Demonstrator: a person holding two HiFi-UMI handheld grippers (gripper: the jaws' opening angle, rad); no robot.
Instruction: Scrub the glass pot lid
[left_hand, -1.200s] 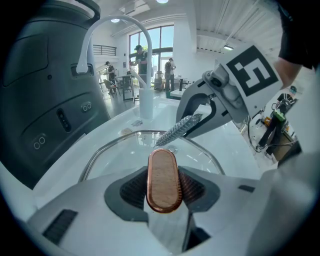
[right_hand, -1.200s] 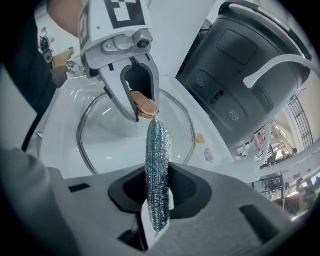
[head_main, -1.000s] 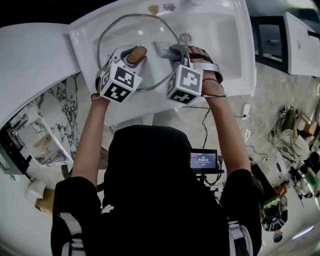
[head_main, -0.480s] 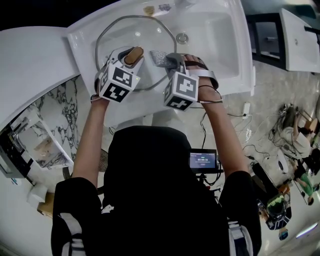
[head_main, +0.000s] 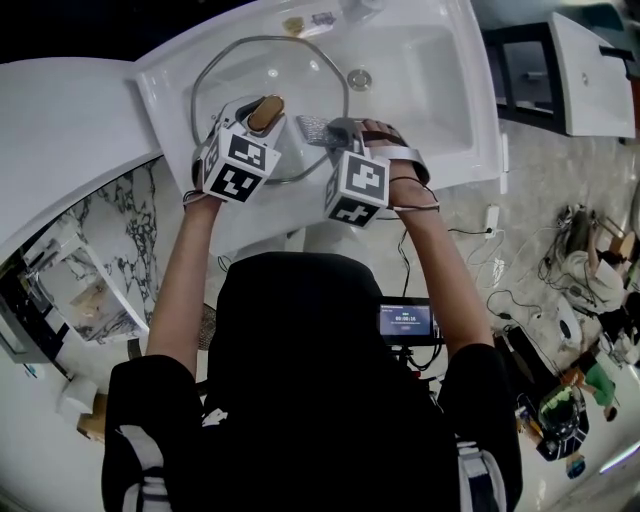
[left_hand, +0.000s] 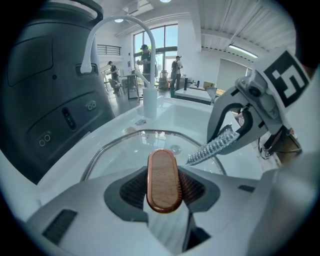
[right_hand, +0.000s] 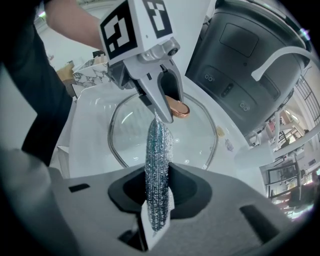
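A glass pot lid (head_main: 240, 70) with a metal rim lies in the white sink (head_main: 440, 80), at its left side. My left gripper (head_main: 262, 115) is shut on the lid's oval wooden knob (left_hand: 164, 180), which sits upright between the ribbed pads. My right gripper (head_main: 325, 130) is shut on a silvery scrubbing cloth (right_hand: 158, 170); the cloth's free end (head_main: 310, 128) hangs over the lid's near right part, beside the left gripper. In the right gripper view the lid (right_hand: 135, 145) lies below the cloth, and the left gripper (right_hand: 167, 92) holds the knob (right_hand: 178, 108).
The sink drain (head_main: 358, 78) is just right of the lid. A curved white faucet (left_hand: 145, 60) rises at the back of the basin, with small items (head_main: 293, 22) beside it. A marbled counter (head_main: 120, 200) borders the sink on the left.
My right gripper has drawn the scrubbing cloth back toward me and slightly left across the lid. The left gripper still holds the knob in place.
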